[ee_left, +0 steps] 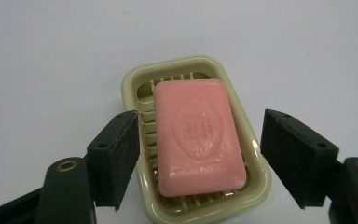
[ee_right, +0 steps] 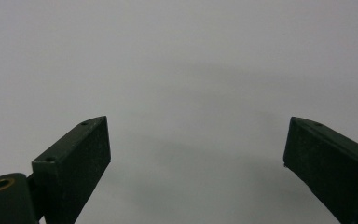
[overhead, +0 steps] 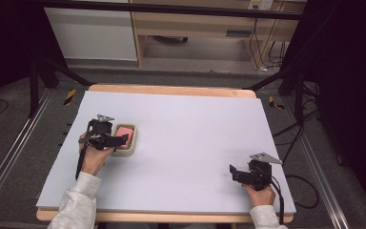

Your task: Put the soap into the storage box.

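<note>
A pink bar of soap (ee_left: 196, 135) lies in a pale green soap dish (ee_left: 251, 186) on the light grey table top. In the high view the soap (overhead: 125, 136) and its dish (overhead: 124, 151) sit at the table's left. My left gripper (ee_left: 198, 149) hovers just above the dish, open, one jaw on each side of the dish, touching nothing. In the high view that left gripper (overhead: 119, 139) is at the dish's left edge. My right gripper (overhead: 232, 171) is open near the front right of the table, nothing between its fingers (ee_right: 74, 158).
The grey sheet (overhead: 190, 129) covers a wooden table with an edge showing at the back. Dark stands and cables lie on the floor to both sides. A wooden cabinet stands beyond the table.
</note>
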A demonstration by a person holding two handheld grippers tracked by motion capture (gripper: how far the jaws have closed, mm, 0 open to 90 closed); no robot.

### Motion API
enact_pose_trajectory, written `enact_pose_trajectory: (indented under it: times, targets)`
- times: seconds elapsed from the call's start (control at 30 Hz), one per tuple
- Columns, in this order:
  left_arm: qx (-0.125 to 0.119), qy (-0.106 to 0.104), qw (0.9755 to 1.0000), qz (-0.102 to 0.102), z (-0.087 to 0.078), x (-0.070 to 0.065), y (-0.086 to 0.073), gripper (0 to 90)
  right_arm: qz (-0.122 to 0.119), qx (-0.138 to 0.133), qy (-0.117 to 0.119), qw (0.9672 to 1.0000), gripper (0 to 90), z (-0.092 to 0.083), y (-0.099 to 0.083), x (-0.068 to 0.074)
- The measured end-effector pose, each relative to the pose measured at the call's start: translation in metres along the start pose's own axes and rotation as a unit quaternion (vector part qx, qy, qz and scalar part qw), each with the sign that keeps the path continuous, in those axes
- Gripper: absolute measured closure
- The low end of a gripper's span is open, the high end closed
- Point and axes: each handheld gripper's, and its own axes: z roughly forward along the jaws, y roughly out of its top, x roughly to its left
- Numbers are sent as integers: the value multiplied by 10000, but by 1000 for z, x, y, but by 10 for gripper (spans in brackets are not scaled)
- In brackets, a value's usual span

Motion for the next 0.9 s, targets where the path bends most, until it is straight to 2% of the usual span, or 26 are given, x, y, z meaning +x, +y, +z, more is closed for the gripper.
enact_pose_trajectory:
  times: [0.07,0.2,0.4,0.53,0.9]
  targets:
    - [-84,-95,9999,-33,-6,2,-3,272,-8,-11,-12,10000,76,0,0,0]
    - [-151,-144,9998,6,-12,3,-8,272,-14,-22,-22,10000,76,0,0,-1]
    - [-203,-161,9996,57,-20,4,-21,272,5,-19,-22,10000,76,-1,0,-1]
    - [-313,-191,9993,42,-25,5,-31,272,16,-35,-28,10000,76,-1,0,-1]
    - [-533,-178,9983,178,-35,6,-59,261,61,-132,-26,9999,73,-5,-1,-5]
